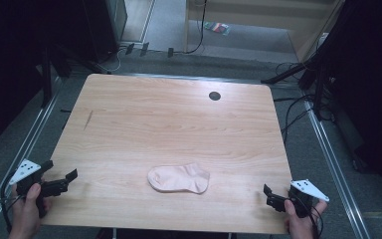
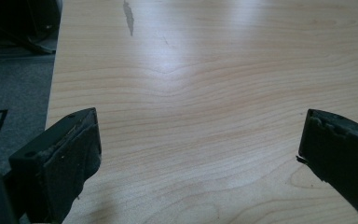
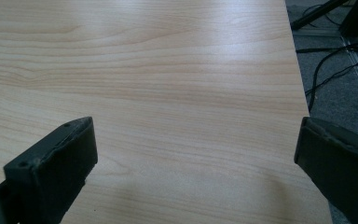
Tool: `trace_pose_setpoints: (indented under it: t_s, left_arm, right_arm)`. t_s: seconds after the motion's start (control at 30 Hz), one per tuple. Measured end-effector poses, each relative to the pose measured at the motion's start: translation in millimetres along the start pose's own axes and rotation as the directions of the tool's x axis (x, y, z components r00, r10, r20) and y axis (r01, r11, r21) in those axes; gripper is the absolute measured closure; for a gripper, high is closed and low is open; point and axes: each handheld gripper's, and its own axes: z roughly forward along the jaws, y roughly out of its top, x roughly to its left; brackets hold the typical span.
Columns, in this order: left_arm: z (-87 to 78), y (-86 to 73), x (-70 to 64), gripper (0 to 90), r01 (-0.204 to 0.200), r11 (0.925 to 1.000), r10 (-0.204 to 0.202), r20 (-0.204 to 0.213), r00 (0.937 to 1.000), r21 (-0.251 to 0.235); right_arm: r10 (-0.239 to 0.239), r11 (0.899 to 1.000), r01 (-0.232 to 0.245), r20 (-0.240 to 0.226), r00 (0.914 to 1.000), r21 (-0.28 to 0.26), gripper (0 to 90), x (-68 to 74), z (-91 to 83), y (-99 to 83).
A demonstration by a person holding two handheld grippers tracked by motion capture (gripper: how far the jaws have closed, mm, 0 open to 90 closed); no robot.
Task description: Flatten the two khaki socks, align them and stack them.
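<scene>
A pale pink sock (image 1: 179, 178) lies flat on the wooden table (image 1: 169, 124), near the front edge and about midway across. My left gripper (image 1: 59, 182) is held at the table's front left corner, well left of the sock, open with nothing between its jaws. In the left gripper view the left gripper (image 2: 198, 135) has its jaws spread wide over bare wood. My right gripper (image 1: 273, 196) hovers at the front right corner, right of the sock, also open and empty. The right gripper (image 3: 196, 140) in its own view frames bare wood and the table's right edge.
A small dark round spot (image 1: 214, 95) sits near the table's far edge, and a dark streak (image 1: 88, 119) marks the left side. Cables (image 1: 298, 112) and stand legs lie on the grey floor to the right. Metal rails (image 1: 335, 169) run along both sides.
</scene>
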Motion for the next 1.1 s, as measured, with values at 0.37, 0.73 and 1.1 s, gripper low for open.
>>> trace_pose_setpoints:
  t_s: [0.37,0.73,1.1]
  left_arm:
    - [1.4,0.9,2.5,0.0,0.024,0.9997,-0.024,-0.001,0.9997,0.007]
    - [1.6,1.1,2.6,0.0,0.026,0.9996,-0.026,-0.003,0.9996,0.012]
    - [2.0,1.3,2.9,0.0,0.027,0.9995,-0.027,0.004,0.9996,0.016]
  right_arm:
    - [0.008,1.0,-0.008,0.008,0.9999,0.008,0.0,-0.8,1.5,0.0]
    - [0.013,1.0,-0.013,0.017,0.9998,0.014,0.0,-0.7,1.9,0.0]
    - [0.015,1.0,-0.015,0.018,0.9997,0.013,0.0,-1.0,2.1,0.1]
